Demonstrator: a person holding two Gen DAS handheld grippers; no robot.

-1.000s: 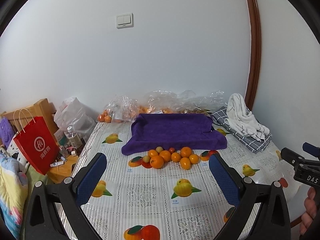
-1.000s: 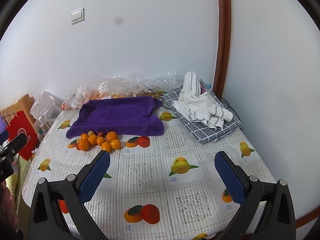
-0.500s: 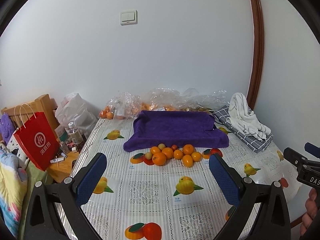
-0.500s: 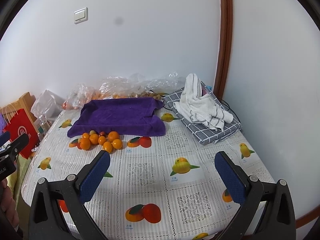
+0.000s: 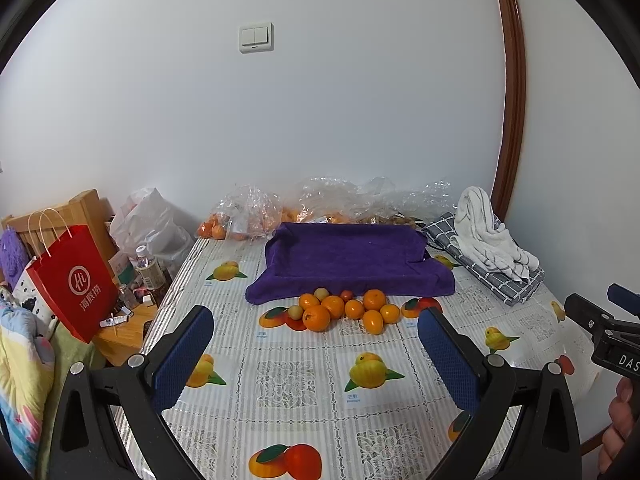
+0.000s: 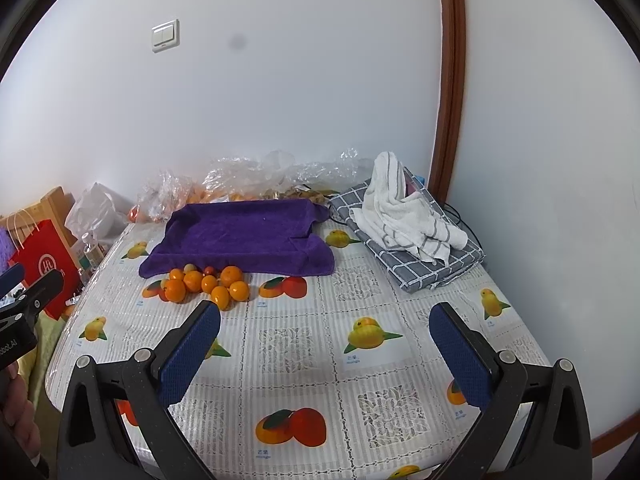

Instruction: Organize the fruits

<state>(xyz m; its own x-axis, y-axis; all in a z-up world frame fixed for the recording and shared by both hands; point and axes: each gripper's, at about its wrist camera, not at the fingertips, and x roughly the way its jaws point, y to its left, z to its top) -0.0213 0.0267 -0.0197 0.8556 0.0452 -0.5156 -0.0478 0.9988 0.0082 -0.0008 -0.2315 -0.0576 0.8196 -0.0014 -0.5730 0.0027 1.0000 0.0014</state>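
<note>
A cluster of several oranges with a few small pale and red fruits lies on the fruit-print tablecloth, just in front of a purple towel. The same cluster and towel show in the right wrist view. My left gripper is open and empty, held well short of the fruit. My right gripper is open and empty, to the right of the fruit. Each gripper appears at the edge of the other's view.
Clear plastic bags with more oranges lie behind the towel against the wall. A white striped towel on a grey checked cloth is at the back right. A red paper bag, a bottle and clutter stand off the table's left edge.
Both grippers have drawn back and risen slightly, so the fruit and towel look a little farther away. Nothing on the table has moved.
</note>
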